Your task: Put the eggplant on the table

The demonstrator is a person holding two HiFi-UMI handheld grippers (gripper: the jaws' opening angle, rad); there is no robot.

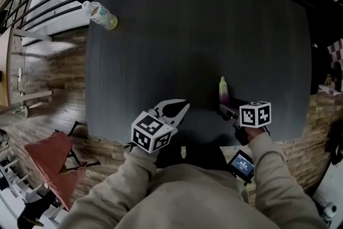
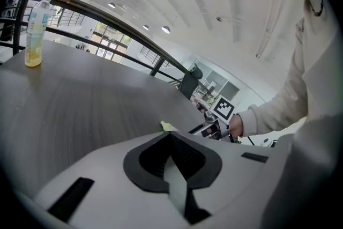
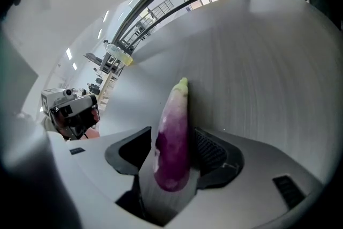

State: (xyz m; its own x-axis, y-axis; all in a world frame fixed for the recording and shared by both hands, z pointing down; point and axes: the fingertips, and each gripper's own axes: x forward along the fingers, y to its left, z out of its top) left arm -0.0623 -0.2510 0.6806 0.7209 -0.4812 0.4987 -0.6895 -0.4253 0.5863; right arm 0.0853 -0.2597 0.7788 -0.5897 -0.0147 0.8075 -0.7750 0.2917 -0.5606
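A slim purple eggplant with a pale green tip lies lengthwise between the jaws of my right gripper, which is shut on it. In the head view the eggplant points away from me, low over the dark table near its front edge, with the right gripper behind it. My left gripper hovers to the left over the same edge, shut with nothing in it. From the left gripper view only the eggplant's green tip shows, beside the right gripper.
A plastic bottle with yellowish liquid stands at the table's far left corner. A red chair sits on the wooden floor at the lower left. Black railings run behind the table.
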